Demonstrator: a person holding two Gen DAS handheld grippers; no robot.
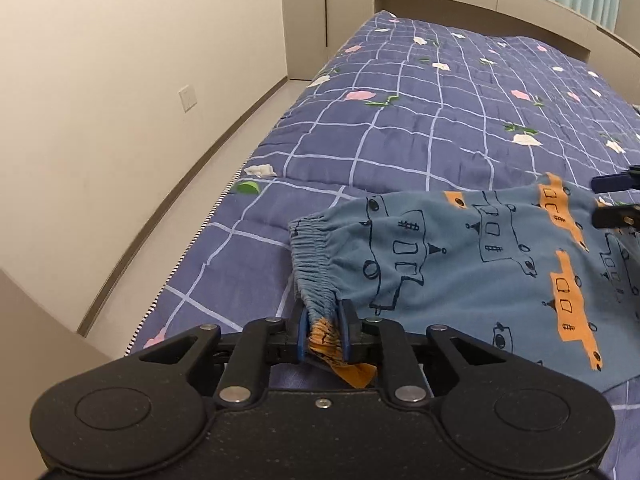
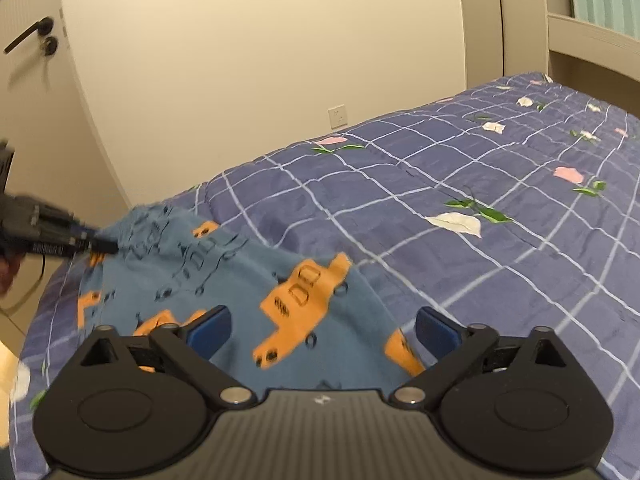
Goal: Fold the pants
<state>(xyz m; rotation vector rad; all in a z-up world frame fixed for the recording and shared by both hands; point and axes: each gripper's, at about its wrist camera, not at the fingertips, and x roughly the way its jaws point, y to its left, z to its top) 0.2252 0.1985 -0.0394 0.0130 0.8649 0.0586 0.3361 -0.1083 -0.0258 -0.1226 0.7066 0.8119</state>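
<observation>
**Purple checked bedspread carrying small blue pants, one corner pinched**

Purple quilted bedding with a pale grid and scattered pink and white flowers is filling most of both views, and the pants are lying on its near part, close to the edge of the bed. They are blue-grey with outlined vehicles and orange blocks printed on them, and their gathered elastic waistband is running along the left side in the left wrist view, bunched and slightly raised where it is being gripped.

The left gripper is sitting at the near end of that waistband with its blue pads nearly together, pressing on a bunched fold of fabric; an orange patch of cloth is poking out below the pads toward the camera. In the right wrist view this same gripper is showing at the far left edge, blurred, with its tip at the cloth's far corner.

The right gripper is hovering over the opposite part of the pants with its blue pads standing wide apart. Fabric is lying under and between them, but neither pad is pressing on it. Its two dark tips are also entering the left wrist view at the right edge, above the cloth.

Farther out, a cream wall with a socket plate is flanking the bed, a pale headboard is standing at the far end, and a door with a dark lever handle is showing at upper left in the right wrist view.
</observation>
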